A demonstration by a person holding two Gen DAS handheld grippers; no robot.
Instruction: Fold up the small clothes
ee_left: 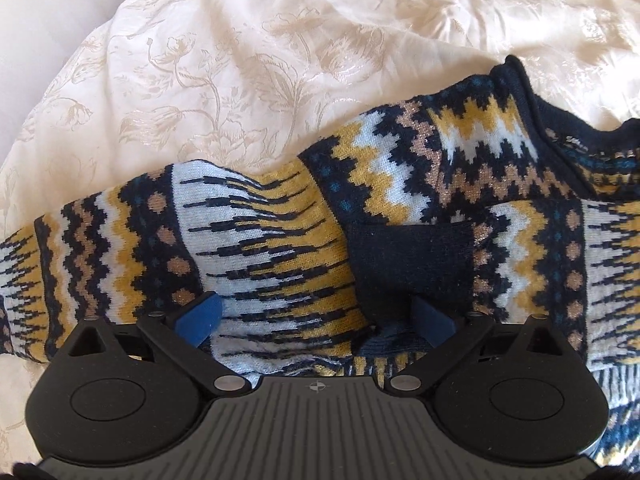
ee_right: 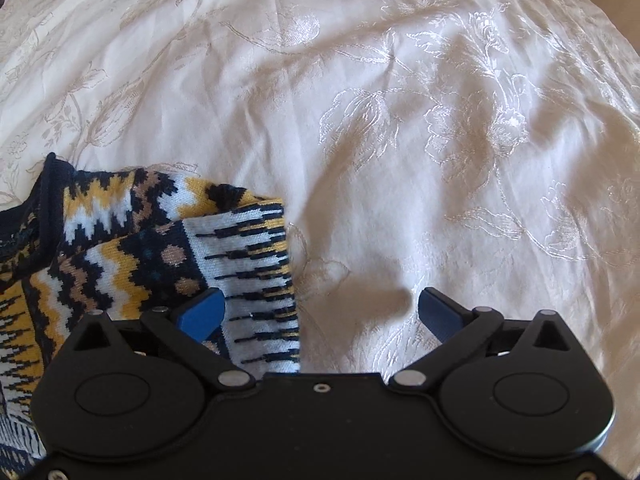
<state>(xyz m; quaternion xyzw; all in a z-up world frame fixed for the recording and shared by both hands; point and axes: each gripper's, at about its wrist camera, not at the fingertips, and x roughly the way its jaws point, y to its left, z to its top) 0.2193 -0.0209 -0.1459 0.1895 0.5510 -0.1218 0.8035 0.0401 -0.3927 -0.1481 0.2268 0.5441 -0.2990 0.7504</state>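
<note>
A small knitted sweater (ee_left: pixel 400 200) in navy, mustard, white and tan zigzags lies on a cream floral bedspread (ee_left: pixel 240 60). In the left wrist view one sleeve is folded across the body with its navy cuff (ee_left: pixel 408 256) near the middle. My left gripper (ee_left: pixel 316 316) is open just above the folded sleeve, its blue pads (ee_left: pixel 200 316) spread wide. In the right wrist view the sweater (ee_right: pixel 140 256) fills the lower left. My right gripper (ee_right: pixel 320 316) is open over the sweater's right edge, one pad above the knit, the other above the bedspread (ee_right: pixel 440 120).
The bedspread is wrinkled and spreads beyond the sweater on all sides. A pale floor strip (ee_left: pixel 48 20) shows past the bed's edge at the upper left of the left wrist view.
</note>
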